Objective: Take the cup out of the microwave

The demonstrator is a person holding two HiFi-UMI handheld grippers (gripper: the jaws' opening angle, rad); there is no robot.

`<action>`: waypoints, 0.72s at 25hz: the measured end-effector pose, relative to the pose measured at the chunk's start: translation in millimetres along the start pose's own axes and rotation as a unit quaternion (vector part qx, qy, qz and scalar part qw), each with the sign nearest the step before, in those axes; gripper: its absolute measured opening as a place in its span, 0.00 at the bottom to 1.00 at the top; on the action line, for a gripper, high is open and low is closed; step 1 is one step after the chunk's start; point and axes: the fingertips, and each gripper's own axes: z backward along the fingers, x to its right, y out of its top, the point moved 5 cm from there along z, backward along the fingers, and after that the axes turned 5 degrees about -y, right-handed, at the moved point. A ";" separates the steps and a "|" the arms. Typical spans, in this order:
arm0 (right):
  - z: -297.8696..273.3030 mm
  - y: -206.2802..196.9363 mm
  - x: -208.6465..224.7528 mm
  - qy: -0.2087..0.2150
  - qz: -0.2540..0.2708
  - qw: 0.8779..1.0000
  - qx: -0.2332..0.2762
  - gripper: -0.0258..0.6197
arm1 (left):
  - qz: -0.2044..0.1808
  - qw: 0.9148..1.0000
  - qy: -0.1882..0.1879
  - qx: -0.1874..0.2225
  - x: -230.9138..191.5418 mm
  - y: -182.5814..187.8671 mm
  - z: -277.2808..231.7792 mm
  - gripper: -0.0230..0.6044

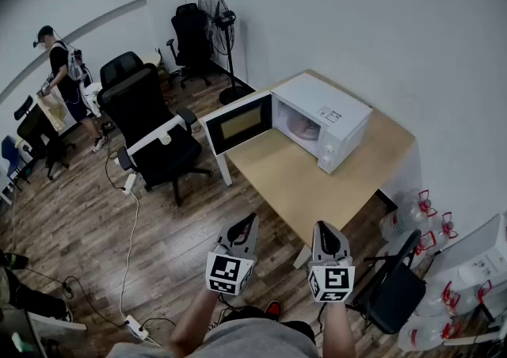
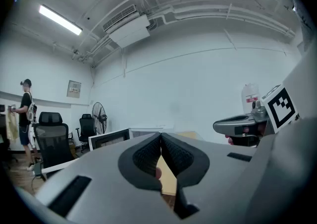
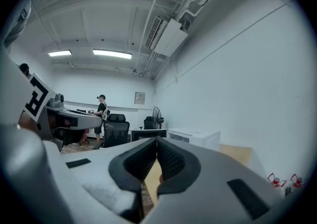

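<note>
A white microwave (image 1: 329, 119) stands on the far end of a wooden table (image 1: 293, 182), its door (image 1: 238, 123) swung open to the left. Inside the cavity a pinkish cup (image 1: 299, 125) shows dimly. My left gripper (image 1: 246, 222) and right gripper (image 1: 325, 228) hover side by side in front of the table's near end, well short of the microwave. Both are shut with nothing between the pads. In the left gripper view the jaws (image 2: 161, 141) meet, with the open door (image 2: 109, 139) beyond. The right gripper view has its shut jaws (image 3: 156, 146) and the microwave (image 3: 193, 138) ahead.
A black office chair (image 1: 154, 131) stands left of the table, with more chairs and a standing fan (image 1: 222, 20) behind. A person (image 1: 63, 79) stands far left. A dark chair (image 1: 392, 289) and water bottles (image 1: 432, 226) sit to the right. A power strip (image 1: 135, 325) lies on the floor.
</note>
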 end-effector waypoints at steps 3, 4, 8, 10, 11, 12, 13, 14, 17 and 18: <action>-4.2 -0.3 4.5 0.005 -0.012 1.000 0.006 0.07 | -0.001 1.000 0.000 -0.001 0.4 -0.7 -6.7 0.07; -5.7 -0.6 6.6 0.005 -0.015 1.000 0.006 0.07 | 0.000 1.000 0.000 0.000 0.7 -0.6 -8.8 0.07; -13.2 -0.8 12.5 0.005 -0.015 1.000 0.005 0.07 | 0.000 1.000 0.003 0.002 -1.3 1.0 -17.0 0.07; -18.6 -1.9 14.5 0.007 -0.015 1.000 0.003 0.07 | 0.002 1.000 0.005 0.001 -3.0 0.0 -21.1 0.07; -21.6 -2.3 15.3 0.008 -0.015 1.000 0.002 0.07 | 0.002 1.000 0.006 0.001 -4.0 -0.5 -23.2 0.07; -24.8 -2.1 15.8 0.009 -0.014 1.000 0.002 0.07 | 0.003 1.000 0.006 0.001 -5.3 -0.6 -25.6 0.07; -28.5 -1.5 16.0 0.010 -0.013 1.000 0.002 0.07 | 0.003 1.000 0.007 0.000 -7.1 -0.6 -28.4 0.07; -32.6 -1.0 16.0 0.012 -0.012 1.000 0.002 0.07 | 0.003 1.000 0.008 0.000 -9.4 -0.8 -31.4 0.07; -46.6 -1.8 16.9 0.016 -0.011 1.000 -0.001 0.07 | 0.004 1.000 0.009 -0.001 -17.7 -1.2 -42.8 0.07; -52.0 -2.9 18.4 0.015 -0.011 1.000 -0.002 0.07 | 0.004 1.000 0.008 0.000 -21.0 -1.4 -48.2 0.07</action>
